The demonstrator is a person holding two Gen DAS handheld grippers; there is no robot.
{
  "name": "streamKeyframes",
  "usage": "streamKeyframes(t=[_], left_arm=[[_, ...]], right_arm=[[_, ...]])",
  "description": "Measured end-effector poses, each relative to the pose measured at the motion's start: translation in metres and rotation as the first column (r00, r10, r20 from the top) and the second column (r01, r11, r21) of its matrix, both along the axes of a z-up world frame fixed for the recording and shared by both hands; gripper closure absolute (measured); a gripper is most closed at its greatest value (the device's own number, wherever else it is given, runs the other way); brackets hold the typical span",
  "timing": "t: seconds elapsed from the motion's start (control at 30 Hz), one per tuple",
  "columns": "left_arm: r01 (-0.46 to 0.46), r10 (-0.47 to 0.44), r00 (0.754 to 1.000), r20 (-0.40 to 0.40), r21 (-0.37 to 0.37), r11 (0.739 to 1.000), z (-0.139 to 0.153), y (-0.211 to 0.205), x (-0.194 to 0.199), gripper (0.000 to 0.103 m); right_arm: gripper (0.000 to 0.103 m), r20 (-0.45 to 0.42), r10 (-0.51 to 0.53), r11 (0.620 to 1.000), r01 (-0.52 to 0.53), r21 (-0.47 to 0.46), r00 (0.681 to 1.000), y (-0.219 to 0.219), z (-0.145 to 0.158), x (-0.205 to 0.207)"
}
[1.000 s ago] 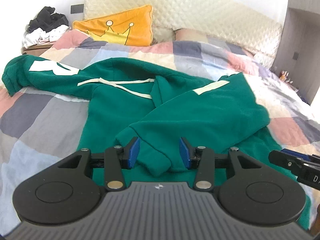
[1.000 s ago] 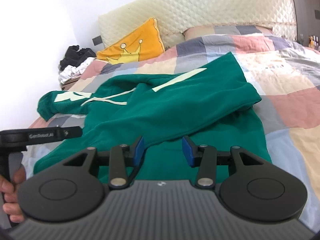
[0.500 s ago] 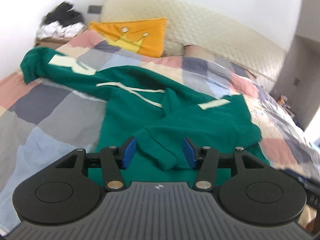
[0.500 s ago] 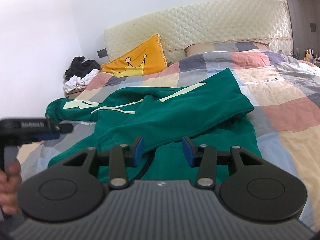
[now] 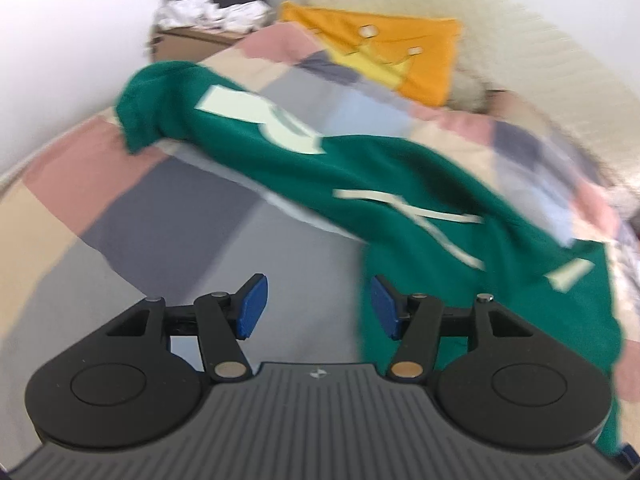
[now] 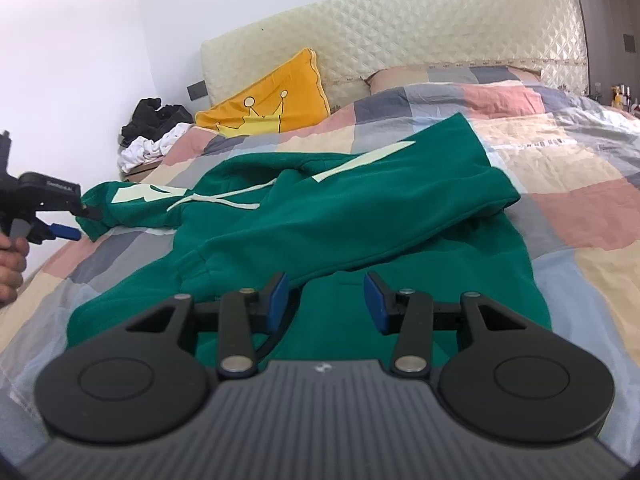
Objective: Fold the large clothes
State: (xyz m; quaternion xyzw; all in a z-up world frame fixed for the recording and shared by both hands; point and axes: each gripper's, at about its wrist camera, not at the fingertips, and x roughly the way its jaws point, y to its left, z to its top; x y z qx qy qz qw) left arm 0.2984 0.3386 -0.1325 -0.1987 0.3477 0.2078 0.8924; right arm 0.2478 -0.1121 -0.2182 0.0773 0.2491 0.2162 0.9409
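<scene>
A green hoodie [image 6: 328, 216] with cream stripes and a cream drawstring lies on the patchwork bed. One sleeve is folded across its front; the other sleeve [image 5: 192, 116] stretches out to the left. My left gripper [image 5: 316, 304] is open and empty, over bare quilt left of the hoodie body, pointing toward the outstretched sleeve; this view is blurred. It also shows in the right wrist view [image 6: 68, 228], just short of the sleeve cuff [image 6: 94, 210]. My right gripper [image 6: 326, 300] is open and empty, above the hoodie's lower hem.
The patchwork quilt [image 6: 560, 208] covers the bed. An orange crown cushion [image 6: 272, 100] leans on the padded headboard [image 6: 400, 32]. A nightstand with a pile of black and white clothes [image 6: 156, 128] stands at the back left, against the wall.
My left gripper has swung left, off the folded sleeve and the hoodie body, toward the outstretched sleeve. My right gripper has barely moved. Both stay open.
</scene>
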Motion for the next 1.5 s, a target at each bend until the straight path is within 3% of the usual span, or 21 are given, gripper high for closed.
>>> streamKeyframes(t=[0.1,0.37,0.43,0.53,0.73,0.83,1.03,1.27,1.3,1.37,1.43,1.5], left_arm=[[-0.03,0.031,0.999,-0.034,0.042,0.999,-0.008,0.036,0.012,0.04],[-0.007,0.027,0.995,-0.094,0.201,0.98,-0.034,0.114,0.04,0.04],[-0.008,0.033,0.994,-0.108,0.221,0.975,-0.041,0.132,0.048,0.032],[-0.013,0.045,0.992,-0.118,0.262,0.965,-0.047,0.158,0.056,0.028],[-0.068,0.111,0.986,-0.122,0.315,0.947,-0.06,0.208,0.071,0.018],[-0.103,0.147,0.983,-0.114,0.323,0.941,-0.065,0.232,0.078,0.018],[-0.094,0.13,0.988,-0.084,0.346,0.933,-0.074,0.259,0.095,0.017],[-0.22,0.256,0.966,-0.045,0.382,0.898,-0.087,0.283,0.116,0.017],[-0.236,0.267,0.963,-0.031,0.379,0.895,-0.086,0.287,0.119,0.018],[-0.24,0.259,0.966,-0.005,0.36,0.902,-0.082,0.292,0.122,0.029],[-0.239,0.263,0.965,-0.019,0.362,0.901,-0.077,0.295,0.127,0.071],[-0.24,0.273,0.961,-0.047,0.356,0.903,-0.07,0.298,0.132,0.079]], right_arm=[[0.057,-0.015,-0.011,1.0,0.011,0.0,1.0,0.002,-0.006,0.008],[0.057,-0.054,-0.031,1.0,0.031,0.004,0.998,0.006,-0.023,0.028],[0.057,-0.067,-0.042,0.999,0.041,-0.011,0.997,0.009,-0.027,0.033],[0.057,-0.082,-0.056,0.998,0.053,-0.03,0.995,0.013,-0.033,0.039],[0.057,-0.113,-0.085,0.995,0.078,-0.066,0.99,0.02,-0.045,0.051],[0.057,-0.118,-0.112,0.992,0.105,-0.066,0.987,0.025,-0.048,0.058],[0.057,-0.105,-0.144,0.987,0.135,-0.088,0.984,0.032,-0.048,0.068],[0.057,-0.114,-0.157,0.984,0.145,-0.107,0.981,0.036,-0.051,0.073],[0.057,-0.113,-0.157,0.983,0.145,-0.109,0.981,0.036,-0.051,0.074],[0.057,-0.113,-0.157,0.983,0.145,-0.109,0.981,0.036,-0.051,0.074],[0.057,-0.115,-0.158,0.984,0.147,-0.104,0.981,0.036,-0.051,0.075],[0.057,-0.118,-0.162,0.984,0.15,-0.099,0.98,0.036,-0.051,0.076]])
